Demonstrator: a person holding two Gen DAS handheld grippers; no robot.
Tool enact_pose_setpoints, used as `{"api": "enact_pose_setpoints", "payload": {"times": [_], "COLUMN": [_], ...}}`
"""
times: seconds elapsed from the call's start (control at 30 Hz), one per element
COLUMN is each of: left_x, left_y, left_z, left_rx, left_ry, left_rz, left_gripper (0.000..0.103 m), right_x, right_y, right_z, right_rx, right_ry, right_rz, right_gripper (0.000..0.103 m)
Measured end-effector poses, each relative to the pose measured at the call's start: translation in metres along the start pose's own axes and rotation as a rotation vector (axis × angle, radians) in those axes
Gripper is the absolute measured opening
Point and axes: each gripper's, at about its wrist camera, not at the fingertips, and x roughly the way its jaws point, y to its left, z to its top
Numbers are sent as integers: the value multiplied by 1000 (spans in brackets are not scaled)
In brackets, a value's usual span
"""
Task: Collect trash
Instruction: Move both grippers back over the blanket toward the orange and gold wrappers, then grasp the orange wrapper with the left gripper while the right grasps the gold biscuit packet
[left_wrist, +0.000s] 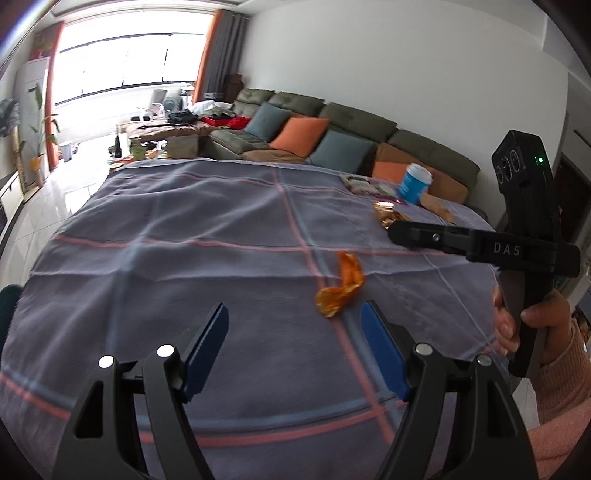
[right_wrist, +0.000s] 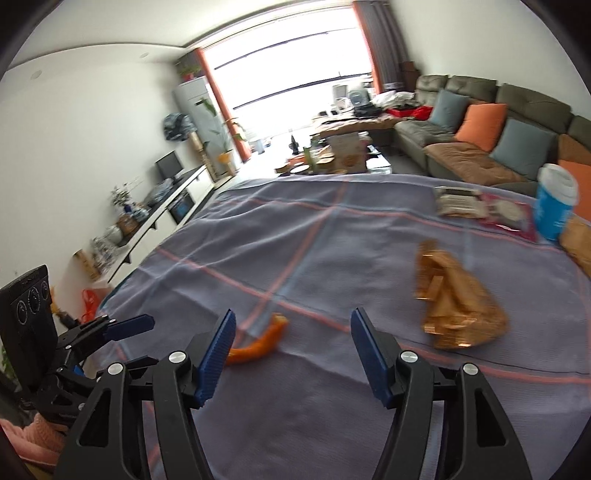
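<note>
Trash lies uncollected on the cloth (left_wrist: 166, 229); judged from this, the task is at its start, with no piece gripped and no bin in view. The peel (left_wrist: 340, 286), orange and curled, lies just ahead of the left gripper (left_wrist: 293, 326), off its right finger, not between the jaws. In the right view the peel (right_wrist: 258, 343) sits just ahead of the right gripper (right_wrist: 291, 343), partly behind its left finger. The wrapper (right_wrist: 454, 299), gold and crumpled, lies ahead and right of those jaws. The cup (right_wrist: 554, 203), blue with a white lid, stands upright, far ahead and right, near flat packets (right_wrist: 484, 210). Both grippers are spread wide and hold nothing.
</note>
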Motion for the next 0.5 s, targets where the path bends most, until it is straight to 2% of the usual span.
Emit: {"api": "enact_pose_setpoints", "payload": {"times": [0.3, 0.5], "left_x": [25, 37], "left_y": [-18, -25], "left_z": [9, 13], "left_rx": [31, 43], "left_ry": [51, 82], "left_rz": [-30, -30], "left_gripper": [73, 66], "right_x": [-24, -24], "right_y": [-48, -70], "right_z": [2, 4], "right_rx": [60, 95], "right_ry": [-49, -45], "right_rz": [-103, -140], "right_gripper": [67, 67]}}
